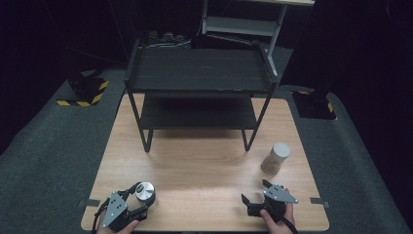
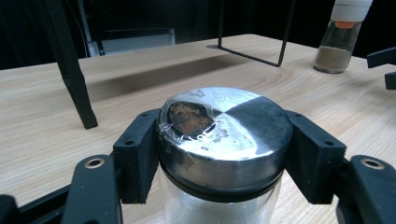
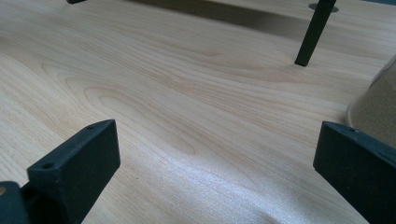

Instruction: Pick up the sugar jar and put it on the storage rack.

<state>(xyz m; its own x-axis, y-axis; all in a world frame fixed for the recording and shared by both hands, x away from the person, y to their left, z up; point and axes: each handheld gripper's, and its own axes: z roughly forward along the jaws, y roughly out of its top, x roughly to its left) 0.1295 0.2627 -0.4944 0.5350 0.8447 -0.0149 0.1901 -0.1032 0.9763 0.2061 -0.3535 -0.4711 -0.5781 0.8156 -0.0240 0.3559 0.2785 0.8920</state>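
Gripping the glass jar (image 1: 145,191) just under its metal lid (image 2: 224,126), the left gripper (image 1: 138,197) is closed on it near the front left corner of the worktop (image 1: 195,165); the jaw pads are seen pressed against both sides of the lid's rim in the left gripper view, so the hold looks square and centred; a patch of brown residue under clear film is visible on the lid top. The right gripper (image 1: 254,192) is held open over bare wood near the front right, with nothing between its jaws; the spice bottle (image 1: 275,158) with the white cap stands upright just beyond it, apart from its jaws, and its glass base is seen at the right edge of the right gripper view (image 3: 373,109).

The step in hand is judged to be carrying the jar to the black shelf rack (image 1: 199,83) at the back of the worktop; this is an inference from the layout, not something shown. For it to be done well, the jar should be kept upright and the squeeze held steady, since smooth glass and metal may slip if the grip is eased; it should be lifted clear of the wood before being moved forward; the rack's thin legs (image 2: 74,74) and the low clearance of the lower shelf should be watched, and the jar set down flat before the jaws are opened.
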